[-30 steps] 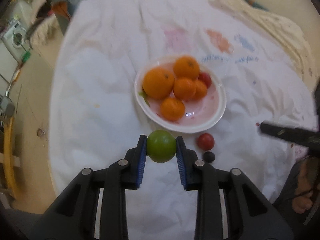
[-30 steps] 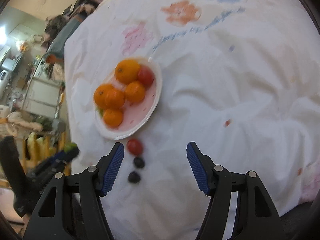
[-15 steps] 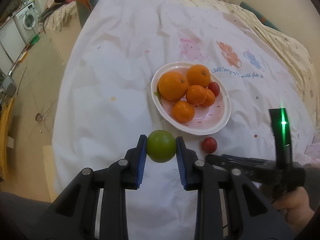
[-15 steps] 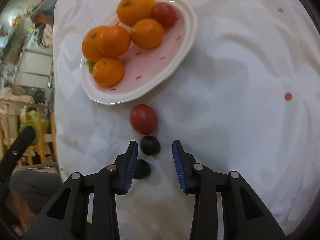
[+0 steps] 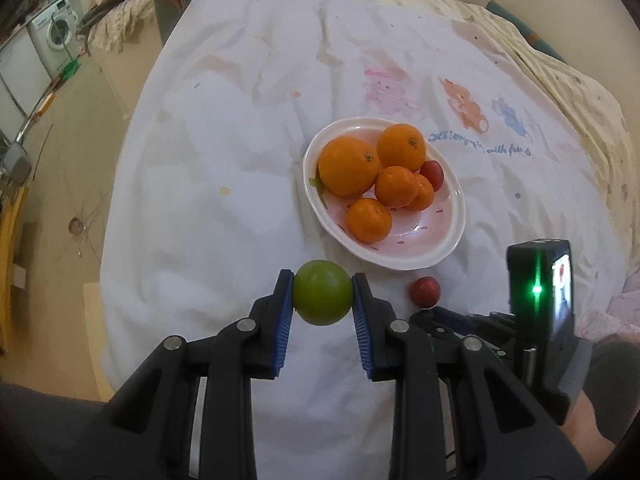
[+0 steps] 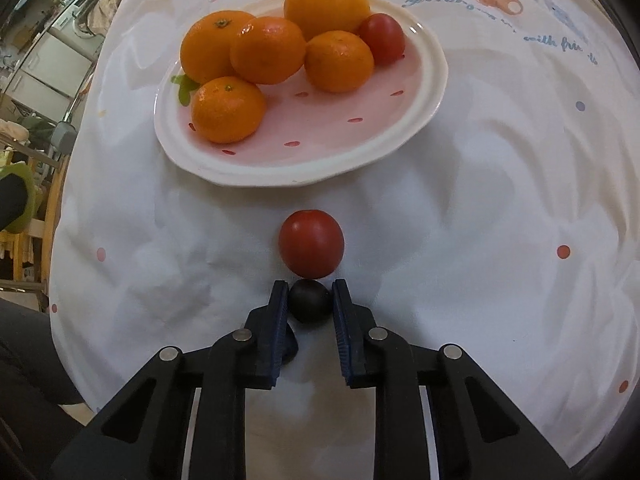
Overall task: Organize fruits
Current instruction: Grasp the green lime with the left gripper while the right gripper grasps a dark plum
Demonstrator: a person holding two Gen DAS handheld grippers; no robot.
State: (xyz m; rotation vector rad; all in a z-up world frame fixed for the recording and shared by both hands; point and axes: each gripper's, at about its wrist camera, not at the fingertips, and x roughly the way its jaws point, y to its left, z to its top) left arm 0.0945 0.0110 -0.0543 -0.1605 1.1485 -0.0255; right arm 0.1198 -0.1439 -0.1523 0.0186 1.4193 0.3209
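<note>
My left gripper [image 5: 323, 298] is shut on a green round fruit [image 5: 322, 298] and holds it above the white cloth, just in front of the pink plate [image 5: 448, 240]. The plate holds several oranges [image 5: 348, 166] and a red tomato [image 5: 433, 175]. My right gripper [image 6: 310, 302] has closed on a small dark fruit [image 6: 310, 301] lying on the cloth. A red tomato [image 6: 311, 243] lies right beyond it, touching it; it also shows in the left wrist view [image 5: 425, 291]. A second dark fruit [image 6: 291, 350] lies mostly hidden under the right gripper's left finger.
The white printed cloth [image 5: 224, 152] covers a bed-like surface that drops off at the left to a beige floor [image 5: 52, 160]. A washing machine [image 5: 52, 36] stands far left. The right gripper's camera unit with a green light [image 5: 538, 290] sits at the right of the left wrist view.
My right gripper moved down and forward to the dark fruits and its jaws narrowed from wide open onto one. My left gripper kept its hold on the green fruit and rose and drew back a little.
</note>
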